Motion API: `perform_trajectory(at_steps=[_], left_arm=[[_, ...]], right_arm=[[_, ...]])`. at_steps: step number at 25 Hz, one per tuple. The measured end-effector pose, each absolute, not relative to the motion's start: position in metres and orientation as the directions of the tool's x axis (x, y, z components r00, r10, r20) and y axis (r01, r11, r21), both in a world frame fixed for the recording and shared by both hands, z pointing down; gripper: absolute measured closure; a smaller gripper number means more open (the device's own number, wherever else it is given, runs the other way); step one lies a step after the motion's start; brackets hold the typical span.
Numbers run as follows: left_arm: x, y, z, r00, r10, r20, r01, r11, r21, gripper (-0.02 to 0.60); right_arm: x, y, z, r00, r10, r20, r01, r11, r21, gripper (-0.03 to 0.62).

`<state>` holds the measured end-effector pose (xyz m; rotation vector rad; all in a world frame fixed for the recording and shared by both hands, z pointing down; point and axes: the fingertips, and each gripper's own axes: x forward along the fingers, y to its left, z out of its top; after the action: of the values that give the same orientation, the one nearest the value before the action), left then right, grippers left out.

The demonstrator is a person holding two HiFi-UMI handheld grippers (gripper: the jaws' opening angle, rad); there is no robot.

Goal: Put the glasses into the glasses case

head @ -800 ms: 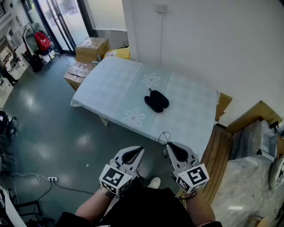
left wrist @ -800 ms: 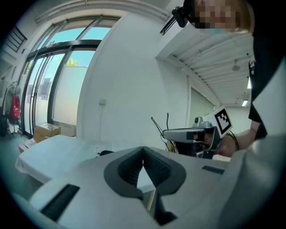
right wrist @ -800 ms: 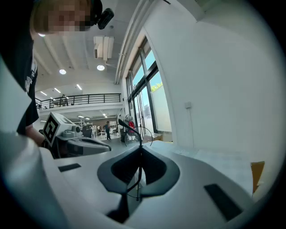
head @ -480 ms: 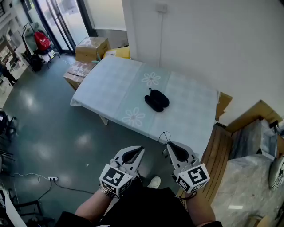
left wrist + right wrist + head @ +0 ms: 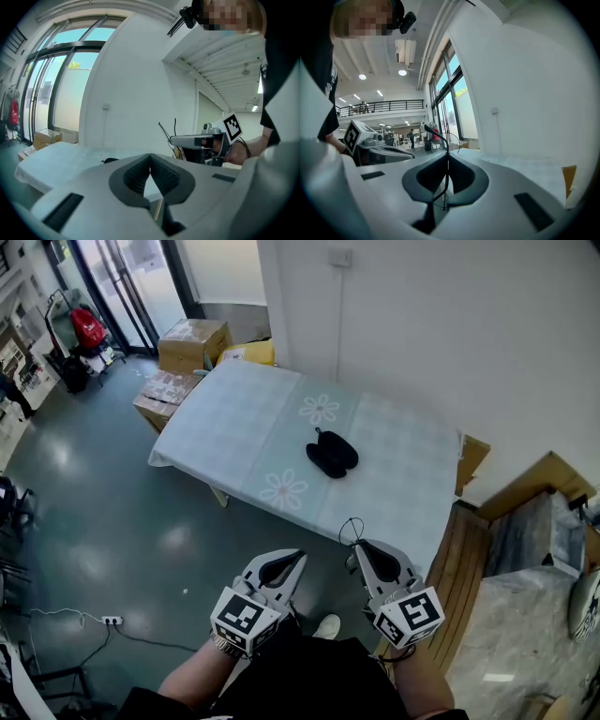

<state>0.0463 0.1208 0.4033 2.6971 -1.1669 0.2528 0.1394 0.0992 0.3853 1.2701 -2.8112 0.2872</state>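
**Inspector:** Any change over the last second?

**Assistant:** None to record. Both tongs hang low, close to the person's body, as they did a moment ago, and the table [image 5: 234,427] is no nearer. The approach to the table has not begun, so I judge the task is at its very start.

**Inspector:** State of the tongs?

**Assistant:** The left tongs [image 5: 299,553] are pressed together at the tips with nothing between them. The right tongs [image 5: 357,546] are clamped narrow on the glasses [image 5: 349,521]. In the right gripper view a thin dark wire runs down between the jaws, and one arm of the frame sticks up and away [image 5: 435,133].

**Inspector:** How do the glasses look?

**Assistant:** A very fine dark wire frame, seen from the head camera only as a small loop above the jaw tips. The lenses cannot be made out.

**Inspector:** And the glasses case?

**Assistant:** The glasses case [image 5: 331,454] is black and lies near the middle of the table on a pale cloth with flower prints, well apart from both tongs. It shows as two dark lobes, perhaps lying open, but it is too small to be sure.
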Motion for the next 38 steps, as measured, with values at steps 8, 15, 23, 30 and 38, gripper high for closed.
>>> perform_trajectory(at_steps=[8,15,23,30,38], left_arm=[[0.037,0.114,0.405,0.686,-0.690,0.231,-0.724,-0.680,0.116,0.554],[0.026,0.093,0.411,0.708,-0.665,0.237,-0.701,-0.701,0.130,0.554],[0.012,0.067,0.415,0.739,-0.628,0.245,-0.668,-0.730,0.143,0.554],[-0.001,0.040,0.415,0.763,-0.599,0.244,-0.640,-0.752,0.158,0.554],[-0.020,0.015,0.417,0.793,-0.558,0.244,-0.602,-0.781,0.169,0.554]], right_arm=[[0.132,0.091,0.386,-0.650,-0.750,0.122,-0.759,0.633,-0.154,0.565],[0.119,0.073,0.392,-0.630,-0.764,0.137,-0.775,0.610,-0.164,0.565],[0.106,0.045,0.393,-0.593,-0.792,0.145,-0.804,0.571,-0.167,0.565],[0.096,0.019,0.393,-0.558,-0.815,0.159,-0.829,0.535,-0.165,0.565],[0.074,-0.006,0.395,-0.527,-0.832,0.175,-0.849,0.505,-0.156,0.565]])
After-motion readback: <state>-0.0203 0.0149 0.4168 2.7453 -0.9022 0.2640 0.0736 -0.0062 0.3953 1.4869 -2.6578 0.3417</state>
